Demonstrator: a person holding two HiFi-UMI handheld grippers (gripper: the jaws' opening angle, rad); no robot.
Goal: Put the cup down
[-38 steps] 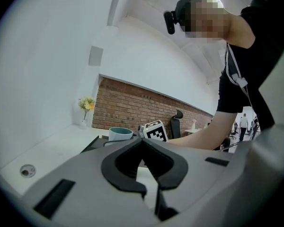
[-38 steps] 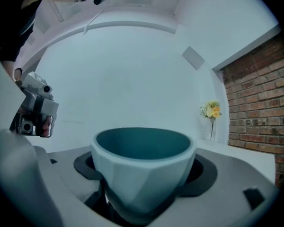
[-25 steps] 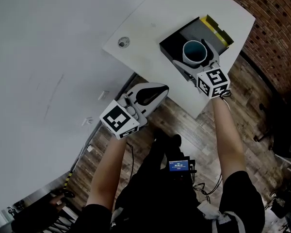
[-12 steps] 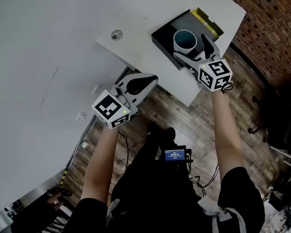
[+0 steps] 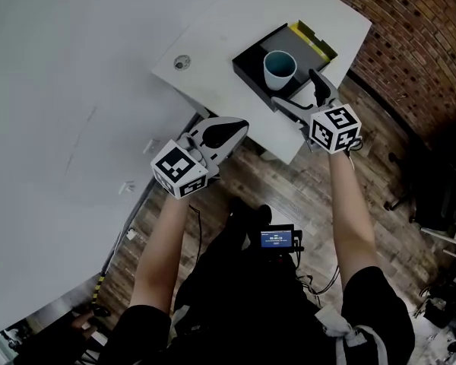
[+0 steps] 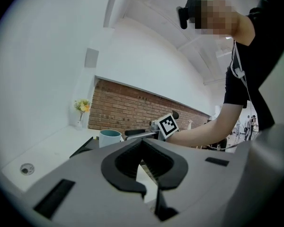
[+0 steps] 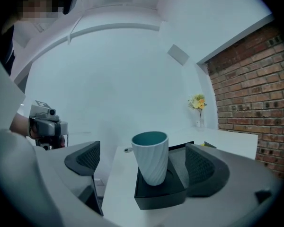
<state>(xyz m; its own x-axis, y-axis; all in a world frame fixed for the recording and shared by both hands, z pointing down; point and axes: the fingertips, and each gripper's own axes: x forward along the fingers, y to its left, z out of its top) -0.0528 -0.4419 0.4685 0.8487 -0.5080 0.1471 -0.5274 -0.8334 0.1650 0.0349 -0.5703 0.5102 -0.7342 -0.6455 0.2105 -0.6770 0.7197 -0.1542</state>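
1. Left gripper: tongs pressed together, nothing held, near the table edge.
2. Cup: upright on the black tray, far right of the table. Judged stiff and light, and breakable if ceramic. The ribbed wall offers purchase, so grasp across mid-body.
3. Right gripper: tongs spread, just short of the cup, not touching.

The cup is white with spiral ribbing, teal inside; the tray is black, the table white, the wall at two o'clock red brick.
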